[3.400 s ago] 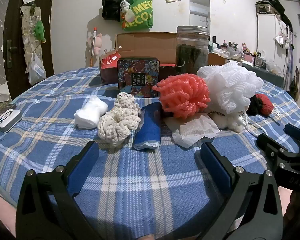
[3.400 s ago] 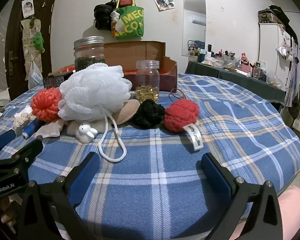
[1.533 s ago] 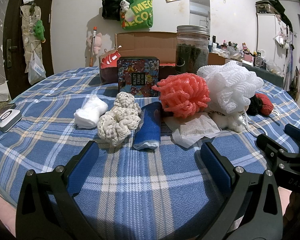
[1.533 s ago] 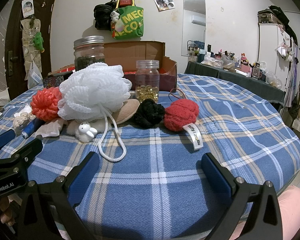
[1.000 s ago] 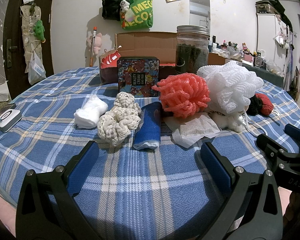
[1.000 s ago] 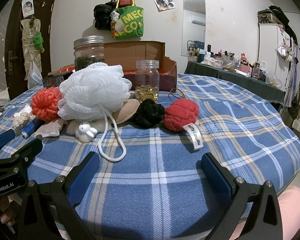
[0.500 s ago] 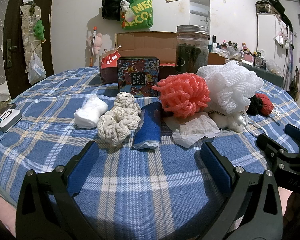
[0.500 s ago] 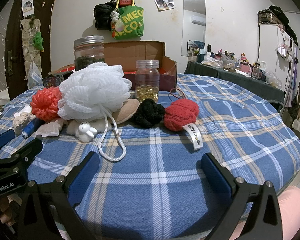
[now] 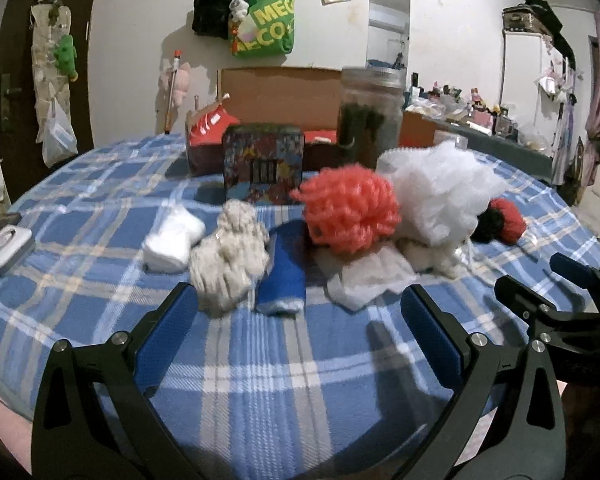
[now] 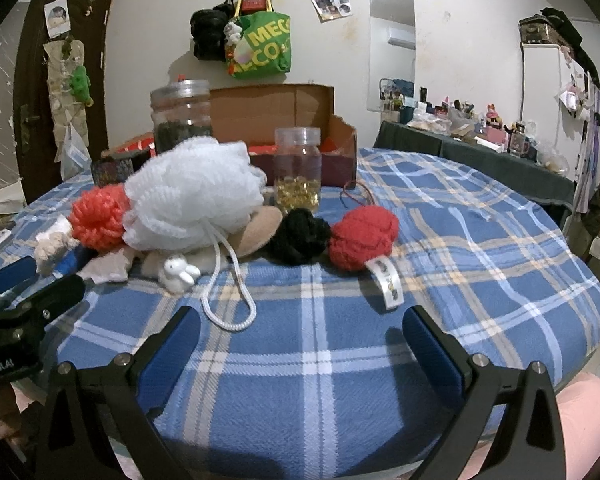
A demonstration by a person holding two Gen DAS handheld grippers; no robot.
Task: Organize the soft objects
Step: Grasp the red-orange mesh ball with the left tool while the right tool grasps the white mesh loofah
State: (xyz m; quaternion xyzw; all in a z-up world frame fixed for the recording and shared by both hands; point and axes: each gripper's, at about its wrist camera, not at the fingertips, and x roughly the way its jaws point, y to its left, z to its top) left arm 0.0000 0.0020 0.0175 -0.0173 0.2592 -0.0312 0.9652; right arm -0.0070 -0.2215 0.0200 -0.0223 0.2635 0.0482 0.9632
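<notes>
Motion blur was seen only in the left view, so the left gripper [image 9: 300,320], open and empty like the right gripper [image 10: 300,332], was judged just set moving toward the untouched soft pile [image 9: 348,212] at twelve o'clock.

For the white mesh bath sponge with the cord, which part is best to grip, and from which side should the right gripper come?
Probably the puffy mesh body of the white bath sponge, not its thin cord loop, which lies flat on the cloth. Bring the open right gripper from the front and slightly above: the coral sponge presses against its left side.
</notes>
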